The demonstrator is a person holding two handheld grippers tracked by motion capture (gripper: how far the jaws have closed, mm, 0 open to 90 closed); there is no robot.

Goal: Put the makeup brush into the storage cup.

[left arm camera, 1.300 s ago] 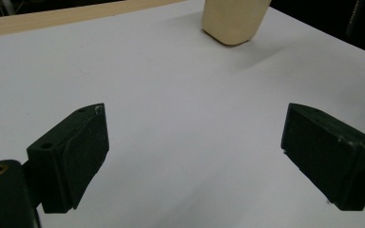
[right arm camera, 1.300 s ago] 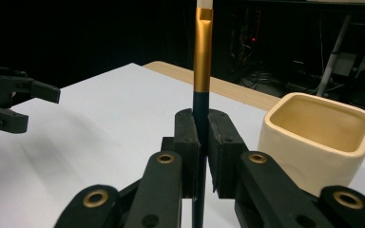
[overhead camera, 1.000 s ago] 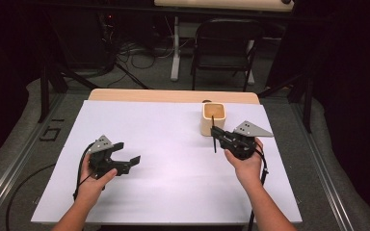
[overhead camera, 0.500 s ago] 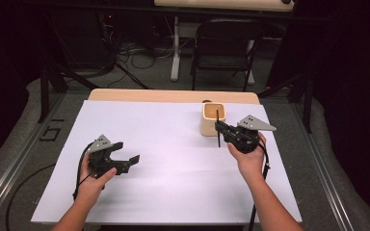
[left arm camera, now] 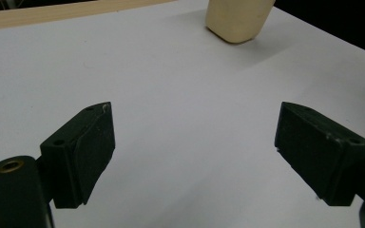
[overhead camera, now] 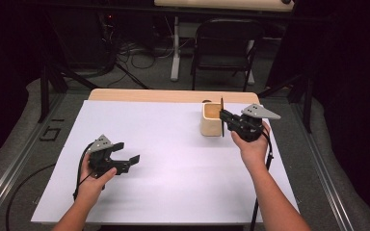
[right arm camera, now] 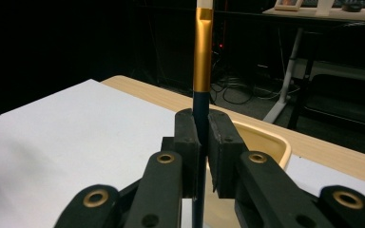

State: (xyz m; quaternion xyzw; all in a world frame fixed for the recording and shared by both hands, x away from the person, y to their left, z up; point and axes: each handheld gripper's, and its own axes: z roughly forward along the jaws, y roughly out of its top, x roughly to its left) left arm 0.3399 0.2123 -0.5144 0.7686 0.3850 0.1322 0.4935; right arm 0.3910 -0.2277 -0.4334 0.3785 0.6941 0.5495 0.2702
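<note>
Beside the cream holder (overhead camera: 211, 121), we see our right gripper (right arm camera: 203, 142) clamping an upright dark, gold-banded brush (right arm camera: 202, 66), its tip cut off; our left gripper (left arm camera: 192, 152) gapes wide.

A: Layout?
B: Cup (overhead camera: 211, 120) on table (overhead camera: 173, 144), far right side. Right gripper (overhead camera: 224, 117) just right of cup, brush (overhead camera: 222, 118) upright between them.
A: Left gripper (overhead camera: 125, 159)?
B: Near left, well apart from cup.

Brush (right arm camera: 202, 57) tip cut off by the right gripper view's top edge, lower handle hidden behind the tongs (right arm camera: 202, 142).
</note>
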